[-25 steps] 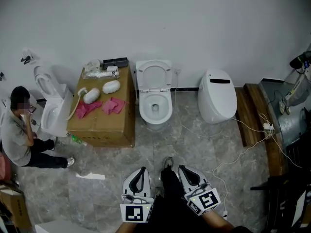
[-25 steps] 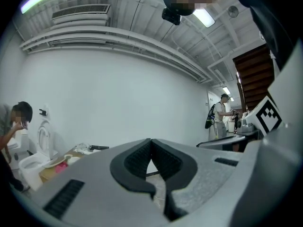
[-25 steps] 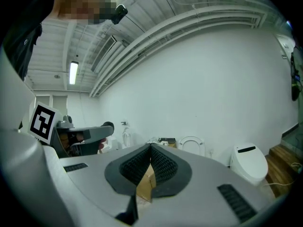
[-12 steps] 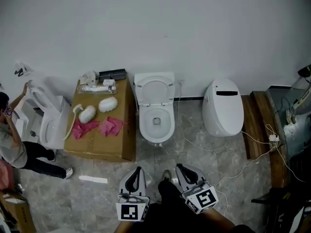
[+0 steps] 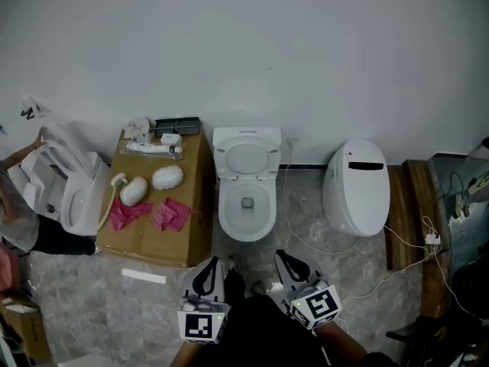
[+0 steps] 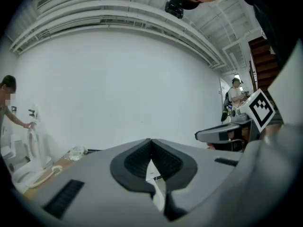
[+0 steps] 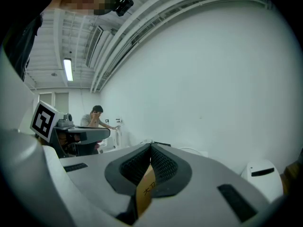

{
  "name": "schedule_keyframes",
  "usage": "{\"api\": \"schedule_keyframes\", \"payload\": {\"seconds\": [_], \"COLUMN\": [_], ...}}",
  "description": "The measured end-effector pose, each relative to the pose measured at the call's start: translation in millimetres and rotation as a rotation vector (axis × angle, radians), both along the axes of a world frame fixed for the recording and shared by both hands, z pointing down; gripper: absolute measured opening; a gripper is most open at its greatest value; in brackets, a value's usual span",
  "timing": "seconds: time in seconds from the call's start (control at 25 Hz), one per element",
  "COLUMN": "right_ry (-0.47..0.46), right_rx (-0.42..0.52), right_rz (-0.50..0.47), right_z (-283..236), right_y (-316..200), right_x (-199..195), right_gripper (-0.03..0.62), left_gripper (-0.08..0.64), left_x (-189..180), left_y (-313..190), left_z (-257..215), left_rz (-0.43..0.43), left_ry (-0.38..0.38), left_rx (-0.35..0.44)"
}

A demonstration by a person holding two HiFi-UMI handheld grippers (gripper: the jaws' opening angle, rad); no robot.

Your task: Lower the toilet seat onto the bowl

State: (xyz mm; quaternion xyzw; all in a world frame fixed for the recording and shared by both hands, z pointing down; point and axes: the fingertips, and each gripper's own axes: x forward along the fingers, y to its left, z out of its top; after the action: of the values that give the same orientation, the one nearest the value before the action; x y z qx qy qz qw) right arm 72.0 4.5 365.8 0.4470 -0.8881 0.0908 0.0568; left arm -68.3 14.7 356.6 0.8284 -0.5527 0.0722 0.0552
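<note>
In the head view, the toilet seat [image 5: 247, 157] is being shown raised above the bowl [image 5: 246, 224], with the left gripper [image 5: 211, 266] and right gripper [image 5: 285, 258] being held near its front. In the left gripper view, the jaws are being pressed together, empty. In the right gripper view, the same is being shown.

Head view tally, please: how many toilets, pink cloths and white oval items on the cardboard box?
Toilets: 3 (left, middle, right)
Pink cloths: 2
White oval items: 2
Total: 7
</note>
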Motion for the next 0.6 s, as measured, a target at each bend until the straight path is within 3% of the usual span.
{"api": "schedule_keyframes", "payload": {"seconds": [0.08,0.28,0.52,0.6], "right_ry": [0.011,0.061,0.136,0.148], "right_rx": [-0.001,-0.014,-0.039,-0.063], "right_rz": [0.002,-0.004,-0.016,-0.019], "right_z": [3.0,11.7,33.0,41.1], "right_y": [-23.9,-86.8,-170.2,-197.6], "right_x": [4.4,10.9,10.3,9.9], "right_gripper": [0.021,0.021,0.021,0.022], "left_gripper": [0.009,0.009,0.009,0.009], "left_x": [2.1,-6.6,-13.6,-12.1], "left_y": [-25.2,-87.0,-182.4,-212.9], "left_z": [-1.8,17.3,27.7,34.4], "left_rz": [0.006,0.011,0.092,0.13], "left_ry": [0.005,-0.053,-0.081,-0.084], "left_rx": [0.026,-0.074,-0.041,-0.062]}}
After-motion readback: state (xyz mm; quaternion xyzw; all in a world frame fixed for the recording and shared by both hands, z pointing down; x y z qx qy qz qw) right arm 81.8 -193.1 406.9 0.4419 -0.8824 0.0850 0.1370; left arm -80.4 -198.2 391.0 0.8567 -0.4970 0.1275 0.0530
